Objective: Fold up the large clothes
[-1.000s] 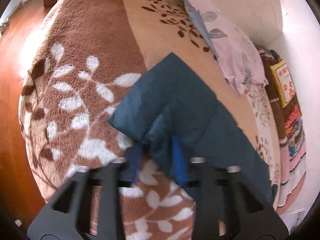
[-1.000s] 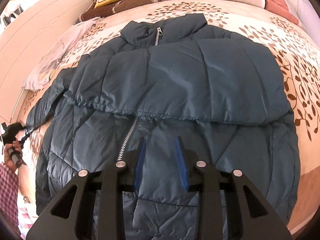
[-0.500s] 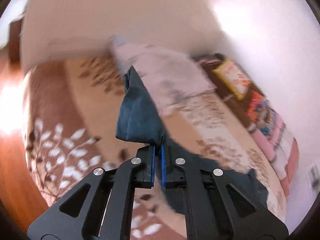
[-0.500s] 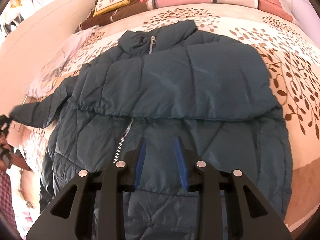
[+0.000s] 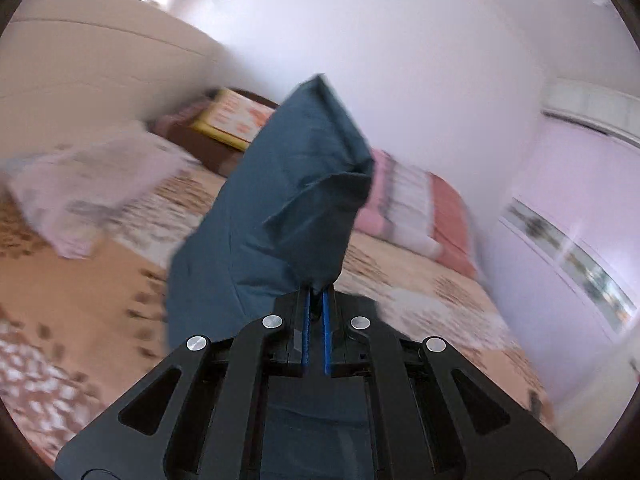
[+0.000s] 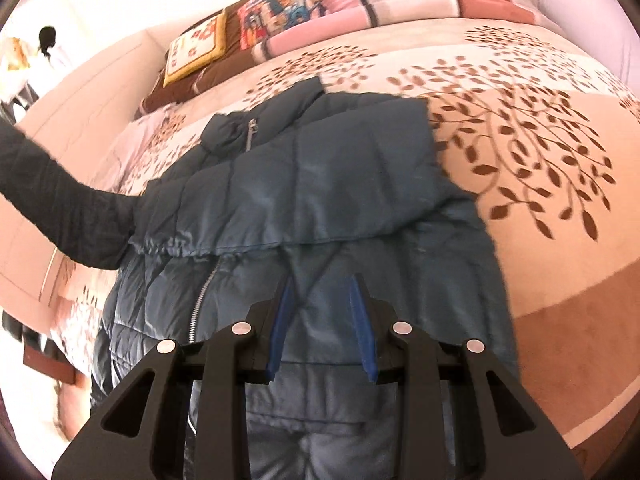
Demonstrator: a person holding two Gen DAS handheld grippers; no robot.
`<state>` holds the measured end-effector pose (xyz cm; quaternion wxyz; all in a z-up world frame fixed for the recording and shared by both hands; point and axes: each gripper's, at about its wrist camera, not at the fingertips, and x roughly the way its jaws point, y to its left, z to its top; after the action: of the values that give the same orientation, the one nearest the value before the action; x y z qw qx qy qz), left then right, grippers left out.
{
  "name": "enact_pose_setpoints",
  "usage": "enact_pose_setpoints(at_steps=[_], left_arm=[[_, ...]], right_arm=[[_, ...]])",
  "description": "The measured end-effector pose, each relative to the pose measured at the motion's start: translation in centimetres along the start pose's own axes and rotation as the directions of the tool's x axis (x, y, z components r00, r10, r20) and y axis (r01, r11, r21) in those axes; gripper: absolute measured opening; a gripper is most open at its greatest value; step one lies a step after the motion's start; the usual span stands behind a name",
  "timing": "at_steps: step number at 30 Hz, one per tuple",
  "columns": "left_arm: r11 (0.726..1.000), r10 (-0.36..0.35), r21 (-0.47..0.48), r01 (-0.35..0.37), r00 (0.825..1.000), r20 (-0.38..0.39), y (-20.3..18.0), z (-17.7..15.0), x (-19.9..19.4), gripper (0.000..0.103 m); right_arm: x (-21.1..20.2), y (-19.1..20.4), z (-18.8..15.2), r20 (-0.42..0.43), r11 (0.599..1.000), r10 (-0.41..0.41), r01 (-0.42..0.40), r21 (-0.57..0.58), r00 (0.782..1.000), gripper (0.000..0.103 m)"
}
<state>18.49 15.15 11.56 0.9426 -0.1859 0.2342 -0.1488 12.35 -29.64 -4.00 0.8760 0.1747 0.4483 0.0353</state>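
A dark teal puffer jacket [image 6: 304, 208] lies front up on the bed, its right sleeve folded across the chest. My left gripper [image 5: 316, 296] is shut on the cuff of the jacket's left sleeve [image 5: 288, 208] and holds it up in the air above the bed. That lifted sleeve also shows in the right wrist view [image 6: 60, 208], stretched up and to the left. My right gripper [image 6: 322, 292] is open and empty, hovering just above the jacket's lower front beside the zipper [image 6: 202, 300].
The bed has a cream and brown leaf-pattern blanket [image 6: 540, 168]. Pillows and folded quilts [image 6: 304, 4] are stacked at its head. A pale lilac cloth [image 5: 92, 184] lies at the left. A padded headboard [image 5: 92, 68] and walls surround the bed.
My left gripper closed on the sleeve cuff, lifted it off the bed and swung it up and toward the jacket's body. My right gripper stayed open and moved slightly nearer over the jacket.
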Motion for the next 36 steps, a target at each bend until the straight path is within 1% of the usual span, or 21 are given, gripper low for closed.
enact_pose_setpoints(at_steps=[1,4,6,7,9,12,13,14,15,16,19,21,24,25,26,27,28,29,30,32,36], left_arm=[[0.999,-0.039,0.016,0.039,0.999,-0.033,-1.7,-0.8,1.2,0.004],[0.993,-0.102,0.053,0.11,0.987,-0.124,-5.5,-3.3,4.3,0.004],[0.987,-0.134,0.062,0.151,0.967,-0.217,-8.0,-6.1,7.2,0.004],[0.986,-0.137,0.063,0.157,0.959,-0.248,-8.7,-7.2,8.3,0.004],[0.982,-0.144,0.066,0.175,0.934,-0.327,-10.6,-10.5,11.1,0.004],[0.985,-0.119,0.06,0.16,0.893,-0.434,-11.8,-15.2,15.0,0.004],[0.987,-0.103,0.063,0.149,0.882,-0.461,-11.8,-16.5,16.1,0.004],[0.989,-0.068,0.08,0.124,0.864,-0.498,-11.7,-18.3,17.5,0.004],[0.99,-0.053,0.088,0.114,0.855,-0.517,-11.8,-19.3,17.9,0.004],[0.99,-0.03,0.098,0.099,0.837,-0.546,-11.6,-20.6,18.7,0.004],[0.99,0.014,0.121,0.072,0.804,-0.594,-11.2,-22.9,19.7,0.004],[0.987,0.037,0.144,0.069,0.78,-0.624,-10.9,-23.7,20.1,0.009],[0.984,0.032,0.153,0.088,0.764,-0.645,-10.8,-24.3,19.4,0.018],[0.985,0.012,0.139,0.105,0.755,-0.655,-10.7,-24.1,19.1,0.031],[0.985,-0.008,0.123,0.119,0.75,-0.661,-10.4,-23.9,18.7,0.047],[0.986,-0.022,0.112,0.126,0.754,-0.657,-10.2,-23.7,18.1,0.057],[0.986,-0.024,0.113,0.125,0.766,-0.642,-10.2,-23.5,17.6,0.068],[0.984,-0.026,0.122,0.128,0.786,-0.618,-10.0,-23.2,17.0,0.07],[0.982,-0.027,0.131,0.133,0.795,-0.606,-9.9,-22.9,16.7,0.07],[0.983,-0.023,0.134,0.129,0.798,-0.602,-9.5,-22.3,16.1,0.071],[0.993,-0.015,0.091,0.08,0.829,-0.559,-7.4,-20.5,14.7,0.07]], right_arm=[[-0.3,-0.7,0.0,0.004,1.0,0.003,-0.003,0.011,1.0,0.033],[-1.0,-2.4,-0.2,0.01,0.999,0.009,-0.01,0.042,1.0,0.033],[-1.5,-3.4,-0.3,0.022,0.999,0.002,-0.003,0.052,1.0,0.033],[-1.8,-4.0,-0.4,0.027,0.998,-0.001,-0.001,0.055,1.0,0.033],[-2.1,-4.8,-0.6,0.031,0.998,-0.003,0.001,0.067,1.0,0.033],[-2.3,-6.1,-1.1,0.021,0.996,0.006,-0.008,0.093,1.0,0.033],[-2.3,-6.4,-1.2,0.019,0.995,0.006,-0.008,0.098,1.0,0.033],[-2.3,-6.6,-1.4,0.018,0.995,0.004,-0.006,0.1,1.0,0.033],[-2.3,-6.8,-1.5,0.015,0.995,0.003,-0.004,0.102,1.0,0.033],[-2.2,-6.9,-1.6,0.012,0.995,0.006,-0.008,0.101,1.0,0.033],[-1.8,-6.6,-1.8,0.002,0.995,0.017,-0.017,0.095,1.0,0.033],[-1.3,-6.3,-1.9,-0.009,0.995,0.021,-0.02,0.095,1.0,0.033],[-0.7,-5.5,-1.8,-0.022,0.995,0.032,-0.03,0.091,0.999,0.033],[-0.6,-5.2,-1.8,-0.025,0.996,0.033,-0.031,0.084,0.999,0.033],[-0.5,-4.7,-1.6,-0.027,0.997,0.034,-0.032,0.072,0.999,0.033],[-0.4,-4.3,-1.6,-0.027,0.998,0.035,-0.033,0.062,0.999,0.033],[-0.3,-3.9,-1.4,-0.029,0.998,0.035,-0.034,0.052,0.999,0.033],[-0.2,-3.3,-1.3,-0.032,0.999,0.039,-0.038,0.038,0.999,0.033],[0.0,-2.9,-1.2,-0.037,0.999,0.044,-0.043,0.031,0.998,0.033],[0.6,-2.0,-0.9,-0.052,0.998,0.056,-0.055,0.022,0.997,0.033],[1.9,-0.2,-0.5,-0.079,0.998,0.068,-0.068,0.004,0.995,0.033]])
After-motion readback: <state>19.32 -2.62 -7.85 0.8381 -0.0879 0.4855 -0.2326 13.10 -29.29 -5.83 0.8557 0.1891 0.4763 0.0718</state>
